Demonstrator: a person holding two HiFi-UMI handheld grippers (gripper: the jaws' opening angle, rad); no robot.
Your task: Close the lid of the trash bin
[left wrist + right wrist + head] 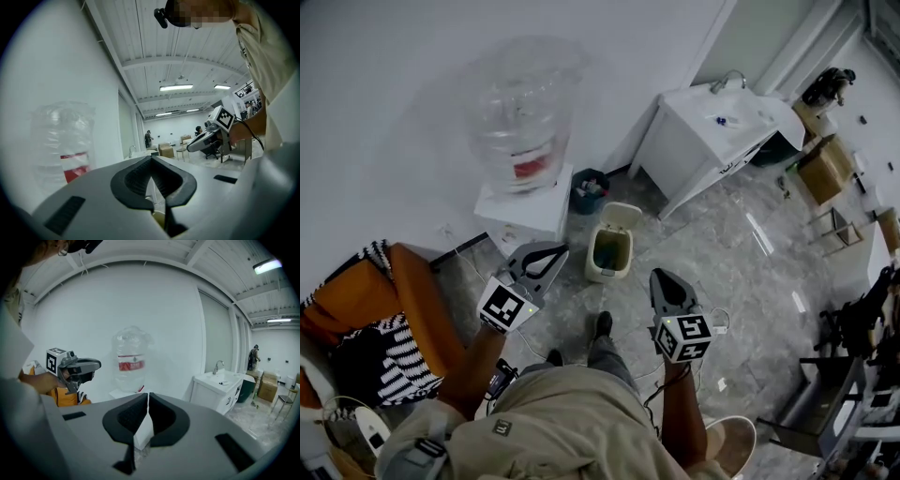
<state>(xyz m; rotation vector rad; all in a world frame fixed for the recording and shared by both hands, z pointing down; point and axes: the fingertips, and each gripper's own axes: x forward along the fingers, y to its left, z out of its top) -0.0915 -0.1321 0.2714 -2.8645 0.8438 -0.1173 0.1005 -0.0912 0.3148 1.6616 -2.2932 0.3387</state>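
Note:
A beige trash bin (610, 254) stands on the marbled floor ahead of the person's feet, with its lid (619, 215) tipped up at the far side and the inside showing. My left gripper (547, 251) hovers to the bin's left at about rim height, its jaws shut and empty. My right gripper (662, 277) hangs to the bin's near right, shut with nothing in it. Neither touches the bin. In the left gripper view the jaw tips (151, 158) meet, and the right gripper (190, 148) shows beyond. In the right gripper view the pads (148, 394) are pressed together, and the left gripper (95, 365) is at the left.
A large clear water jug (523, 122) sits on a white stand (525, 208) against the wall, with a small dark bin (589, 190) beside it. A white sink cabinet (712, 131) stands at the back right. An orange chair (403, 300) is at the left, a cardboard box (825, 167) at far right.

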